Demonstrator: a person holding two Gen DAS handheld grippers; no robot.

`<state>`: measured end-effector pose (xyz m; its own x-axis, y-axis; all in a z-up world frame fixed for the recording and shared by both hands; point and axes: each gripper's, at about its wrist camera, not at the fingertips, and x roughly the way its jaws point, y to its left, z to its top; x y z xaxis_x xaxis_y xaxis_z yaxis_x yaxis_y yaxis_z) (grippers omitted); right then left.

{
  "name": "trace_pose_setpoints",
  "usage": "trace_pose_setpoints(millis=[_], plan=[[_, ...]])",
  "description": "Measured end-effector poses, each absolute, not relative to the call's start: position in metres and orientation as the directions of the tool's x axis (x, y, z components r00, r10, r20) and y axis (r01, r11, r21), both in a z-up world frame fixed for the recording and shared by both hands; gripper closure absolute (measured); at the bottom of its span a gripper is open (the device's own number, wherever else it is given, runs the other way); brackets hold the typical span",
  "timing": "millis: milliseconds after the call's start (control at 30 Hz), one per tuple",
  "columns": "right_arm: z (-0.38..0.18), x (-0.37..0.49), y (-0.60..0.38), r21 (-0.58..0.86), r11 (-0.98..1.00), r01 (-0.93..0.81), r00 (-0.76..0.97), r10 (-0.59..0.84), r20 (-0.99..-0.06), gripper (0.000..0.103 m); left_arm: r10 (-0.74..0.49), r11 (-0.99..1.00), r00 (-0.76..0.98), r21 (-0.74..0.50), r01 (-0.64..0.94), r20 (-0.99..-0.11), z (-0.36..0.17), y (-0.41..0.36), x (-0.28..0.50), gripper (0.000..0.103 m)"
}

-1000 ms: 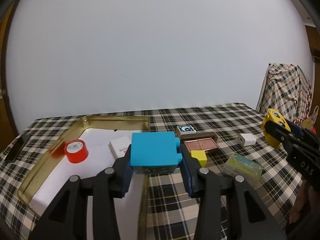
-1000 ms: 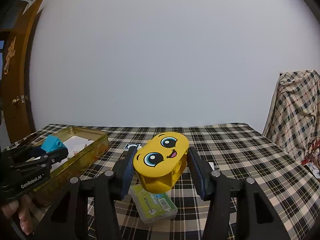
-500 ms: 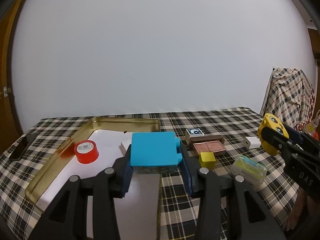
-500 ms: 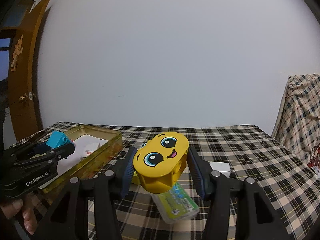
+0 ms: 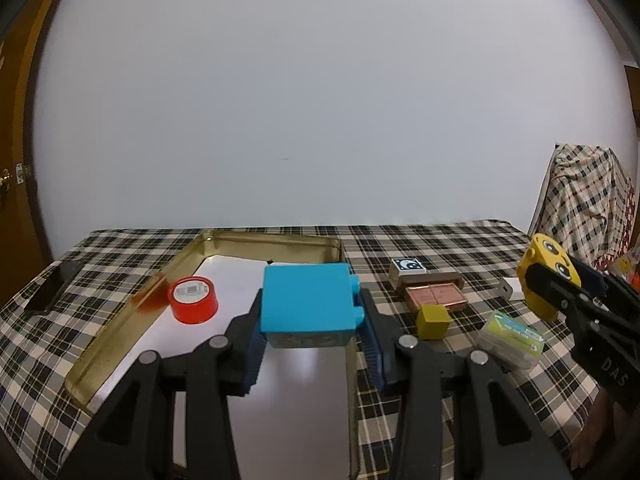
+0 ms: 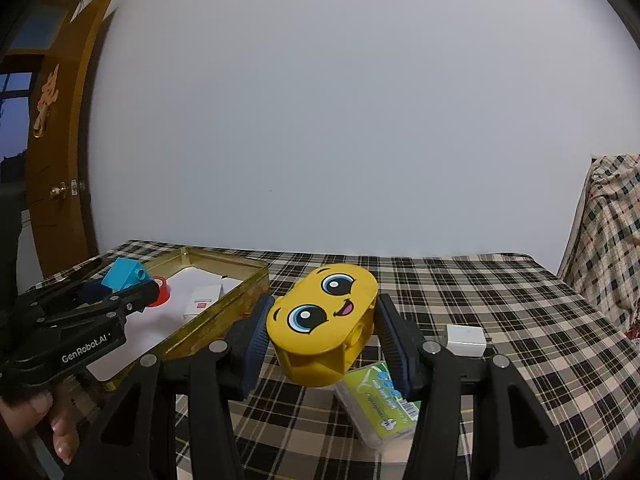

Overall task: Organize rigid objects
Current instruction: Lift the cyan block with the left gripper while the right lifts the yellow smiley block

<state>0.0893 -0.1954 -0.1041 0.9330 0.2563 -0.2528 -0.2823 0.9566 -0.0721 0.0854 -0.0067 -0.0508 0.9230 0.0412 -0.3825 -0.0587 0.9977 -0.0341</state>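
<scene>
Our left tool clamps the blue block above the tin; our right tool clamps the yellow face block over the tabletop

A plain white wall fills the upper frame. A wooden door with a brass knob stands at left; a plaid-draped chair sits at right.
</scene>
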Motion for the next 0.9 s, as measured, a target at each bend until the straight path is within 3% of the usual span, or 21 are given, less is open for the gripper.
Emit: trace_pose_setpoints(millis=[900], plan=[[-0.108, 0.087, -0.154, -0.086, 0.922, -0.377, 0.902, 0.344, -0.262, 0.049, 0.085, 0.991, 0.921, -0.060, -0.116, -0.381, -0.052, 0.030, 0.076, 0.061]])
